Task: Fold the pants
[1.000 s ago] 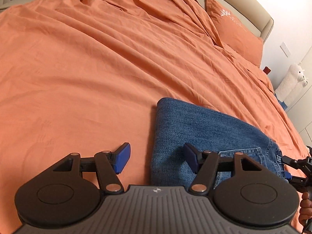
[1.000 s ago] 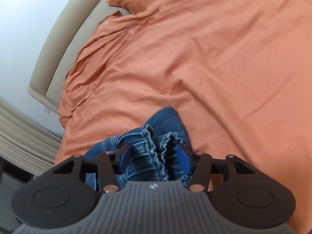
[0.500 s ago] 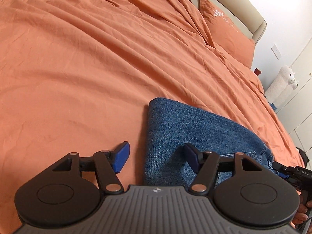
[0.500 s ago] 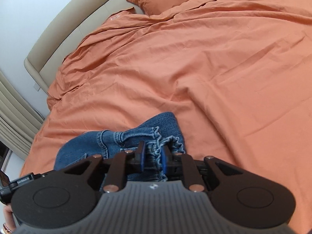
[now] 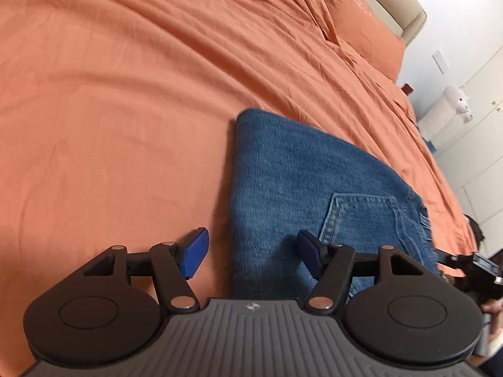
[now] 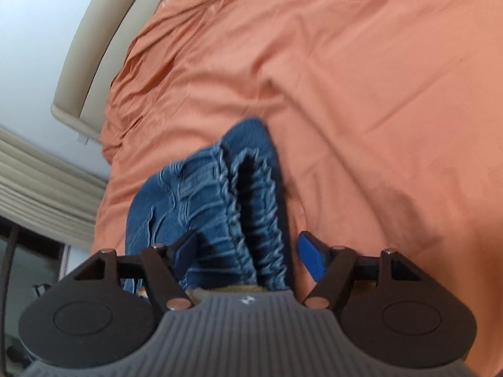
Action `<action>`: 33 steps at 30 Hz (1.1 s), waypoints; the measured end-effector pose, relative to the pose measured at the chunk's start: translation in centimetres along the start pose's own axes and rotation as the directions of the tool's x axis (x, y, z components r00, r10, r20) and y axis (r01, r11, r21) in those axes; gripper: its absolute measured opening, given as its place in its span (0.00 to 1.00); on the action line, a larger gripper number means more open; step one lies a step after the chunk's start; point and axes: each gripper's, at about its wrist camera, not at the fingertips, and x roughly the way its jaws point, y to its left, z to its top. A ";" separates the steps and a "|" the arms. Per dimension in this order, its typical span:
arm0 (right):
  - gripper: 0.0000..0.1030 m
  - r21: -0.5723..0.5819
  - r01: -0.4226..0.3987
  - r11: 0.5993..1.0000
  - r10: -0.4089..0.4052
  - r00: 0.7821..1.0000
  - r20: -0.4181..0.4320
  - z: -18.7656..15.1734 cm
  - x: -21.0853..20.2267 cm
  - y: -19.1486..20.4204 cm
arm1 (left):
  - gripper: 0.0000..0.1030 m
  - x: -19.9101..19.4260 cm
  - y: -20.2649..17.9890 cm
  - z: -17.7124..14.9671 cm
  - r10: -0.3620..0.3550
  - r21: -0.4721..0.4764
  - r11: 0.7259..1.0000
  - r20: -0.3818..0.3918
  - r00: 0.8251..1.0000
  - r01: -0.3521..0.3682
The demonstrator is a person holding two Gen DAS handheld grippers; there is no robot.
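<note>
Pants: the folded blue denim pants (image 5: 301, 182) lie flat on the orange bed cover (image 5: 125, 94), at about five o'clock from the middle of the bed in the left wrist view; a back pocket (image 5: 361, 220) faces up.
Waistband: the gathered elastic waistband (image 6: 242, 207) points toward the right gripper, bunched in two ruffled ridges.
Right gripper: the right gripper (image 6: 248, 251) has just sprung open; its blue pads (image 6: 309, 254) stand apart on either side of the waistband and press on nothing. The picture is blurred.
Left gripper: the left gripper (image 5: 251, 251) is spread wide above the folded edge of the pants, one pad over bare cover at nine o'clock, the other over denim at three o'clock; nothing is clamped.
Hand: part of a hand (image 5: 490, 308) shows at four o'clock in the left wrist view.
Pillow: an orange pillow (image 5: 361, 22) lies at one o'clock against the beige headboard (image 5: 405, 9); it bears a pale flower emblem with a line of writing too small to read.
Beyond: a white plush toy (image 5: 456, 100) sits at two o'clock by the wall.
Markings: a small round emblem on each gripper's grey body, unreadable.
</note>
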 end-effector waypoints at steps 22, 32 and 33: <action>0.22 -0.007 -0.119 0.993 0.119 0.991 0.057 0.1 -0.3 0.4 | 0.09 -0.1 -1.1 -0.7 -0.089 -0.048 0.995 0.067 0.994 0.092; 0.19 -0.171 -0.097 0.981 0.121 0.983 0.136 -1.5 -3.9 5.7 | 0.08 -5.4 -4.9 -1.1 -0.020 0.098 0.995 0.151 0.988 0.005; 0.19 -0.186 -0.096 0.978 0.123 0.983 0.138 -1.7 -4.3 6.5 | 0.08 -6.1 -5.1 -1.1 -0.015 0.103 0.995 0.156 0.988 -0.002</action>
